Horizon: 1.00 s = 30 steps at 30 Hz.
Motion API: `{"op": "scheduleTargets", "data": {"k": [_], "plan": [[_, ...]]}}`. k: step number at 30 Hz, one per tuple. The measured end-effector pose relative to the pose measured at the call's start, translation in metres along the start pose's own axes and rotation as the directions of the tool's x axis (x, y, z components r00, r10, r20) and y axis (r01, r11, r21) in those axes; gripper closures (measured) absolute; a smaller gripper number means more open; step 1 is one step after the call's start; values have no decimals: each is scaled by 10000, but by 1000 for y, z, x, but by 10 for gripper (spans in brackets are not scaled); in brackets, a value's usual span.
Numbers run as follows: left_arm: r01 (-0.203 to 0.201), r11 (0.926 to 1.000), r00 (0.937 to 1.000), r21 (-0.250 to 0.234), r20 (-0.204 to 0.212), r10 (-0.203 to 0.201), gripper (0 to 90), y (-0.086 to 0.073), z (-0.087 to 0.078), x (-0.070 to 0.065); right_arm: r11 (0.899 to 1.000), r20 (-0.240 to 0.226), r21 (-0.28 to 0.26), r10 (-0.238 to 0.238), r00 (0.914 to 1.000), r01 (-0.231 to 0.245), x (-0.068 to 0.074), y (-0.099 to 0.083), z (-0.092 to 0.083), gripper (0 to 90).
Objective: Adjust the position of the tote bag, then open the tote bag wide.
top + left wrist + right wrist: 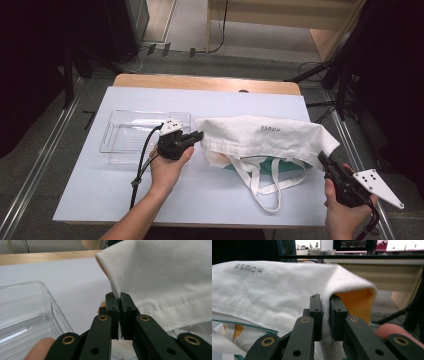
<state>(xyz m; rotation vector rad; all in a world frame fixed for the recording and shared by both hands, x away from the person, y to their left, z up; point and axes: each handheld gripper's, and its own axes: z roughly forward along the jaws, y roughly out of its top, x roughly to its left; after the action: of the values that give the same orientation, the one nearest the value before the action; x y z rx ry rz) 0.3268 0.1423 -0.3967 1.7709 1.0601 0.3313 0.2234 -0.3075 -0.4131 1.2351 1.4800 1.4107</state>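
A white canvas tote bag (265, 136) with grey lettering and an orange lining is stretched between both grippers above the pale blue table (210, 190). My left gripper (199, 135) is shut on the bag's left corner; in the left gripper view the cloth edge (150, 285) sits pinched between the jaws (119, 301). My right gripper (322, 159) is shut on the bag's right corner, with cloth (287, 295) squeezed between its jaws (325, 302). The bag's long white handles (265, 186) trail on the table toward the front edge.
A clear plastic tray (131, 135) stands on the table's left part, just left of my left gripper. Something green (272, 165) lies under the bag. The wooden table edge (205, 82) runs along the back. Dark stands and cables flank both sides.
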Motion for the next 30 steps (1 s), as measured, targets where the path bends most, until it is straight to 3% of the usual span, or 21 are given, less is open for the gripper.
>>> {"op": "scheduleTargets", "data": {"k": [6, 9, 11, 15, 16, 18, 22, 24, 25, 26, 28, 30], "plan": [[-253, 9990, 9997, -380, -51, 251, 893, 19, -4, -3, 9981, 515, -402, -442, 9977, 463, 10, 8, -18, 838], [-79, 9976, 9999, -688, 76, 84, 893, 30, -8, -7, 9965, 562, -526, -616, 9965, 646, 18, 10, -23, 836], [12, 9977, 10000, -673, 42, -10, 888, 30, -6, -7, 9973, 506, -398, -602, 9969, 622, 19, 7, -20, 826], [179, 9997, 9995, -167, -256, -183, 885, 17, 4, 7, 9993, 387, -231, -277, 9989, 286, 17, -2, -13, 799], [377, 9993, 9990, -78, -233, -378, 887, 14, 5, 12, 9995, 384, -170, -252, 9989, 259, 17, -4, -13, 796], [939, 9956, 9952, -28, 263, -938, 887, 12, 4, 17, 9994, 382, -148, -303, 9988, 309, 18, -5, -11, 797], [618, 9975, 9977, -346, 304, -608, 887, 21, -5, 12, 9992, 496, -28, -392, 9980, 394, 21, -8, -9, 777], [532, 9980, 9985, -341, 159, -526, 875, 22, -7, 12, 9993, 450, 244, -310, 9985, 299, 20, -10, -5, 685], [727, 9971, 9973, -225, 92, -725, 834, 20, -7, 14, 9991, 419, 380, -206, 9989, 190, 19, -11, -4, 635], [890, 9959, 9960, -138, 87, -889, 707, 19, -6, 14, 9985, 550, 554, -48, 9985, 17, 17, -13, -3, 551], [1156, 9933, 9930, 50, 241, -1157, 592, 18, -4, 14, 9962, 764, 864, -17, 9971, -49, 18, -15, -3, 476], [765, 9970, 9961, 150, 439, -771, 586, 18, -3, 11, 9955, 919, 950, -26, 9958, -61, 18, -18, -7, 422]]}}
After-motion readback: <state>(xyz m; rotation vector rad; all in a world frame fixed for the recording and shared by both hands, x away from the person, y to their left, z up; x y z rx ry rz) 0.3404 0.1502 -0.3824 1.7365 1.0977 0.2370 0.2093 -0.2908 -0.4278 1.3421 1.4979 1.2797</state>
